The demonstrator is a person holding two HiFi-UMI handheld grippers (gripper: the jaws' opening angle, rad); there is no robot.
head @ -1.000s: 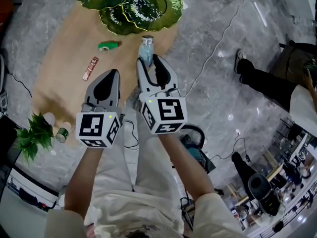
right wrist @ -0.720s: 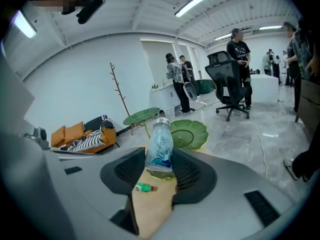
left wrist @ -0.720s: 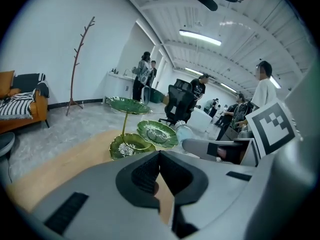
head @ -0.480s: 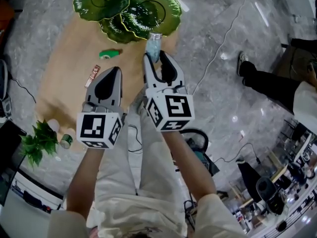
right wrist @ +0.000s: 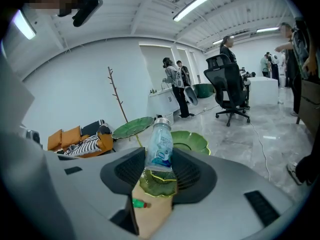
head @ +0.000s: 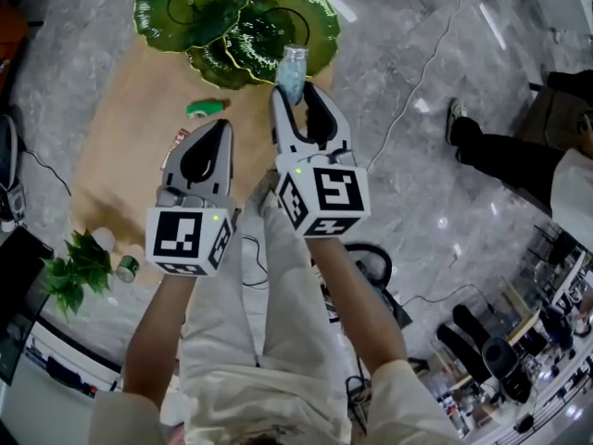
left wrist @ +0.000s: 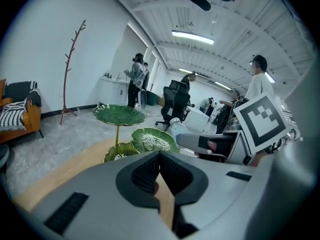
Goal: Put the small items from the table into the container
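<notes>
1. Since the earlier frame both grippers have travelled forward toward the green leaf dishes (head: 159, 19). The bottle (head: 293, 70), which then stood short of the dishes over the worktop (head: 120, 137), now overlaps the near rim of the lower right dish in the head view.
2. The right gripper (head: 298, 98) has its fingers clamped narrowly on the bottle's lower half. The bottle stands roughly upright with its cap up, above and in front of the fingers in the right gripper view (right wrist: 161, 146).
3. The left gripper (head: 215, 130) trails alongside, its fingers brought together with nothing between them. It hangs over the worktop.
4. The step in hand looks like the carry: one small item is lifted and on its way to the container, not yet released.
5. The next move likely calls for bringing the bottle over a dish's hollow, lowering it and spreading the fingers. An upright bottle may tip on the curved surface.
6. A small green item (head: 206, 108) lies on the worktop near the dishes, waiting its turn.
</notes>
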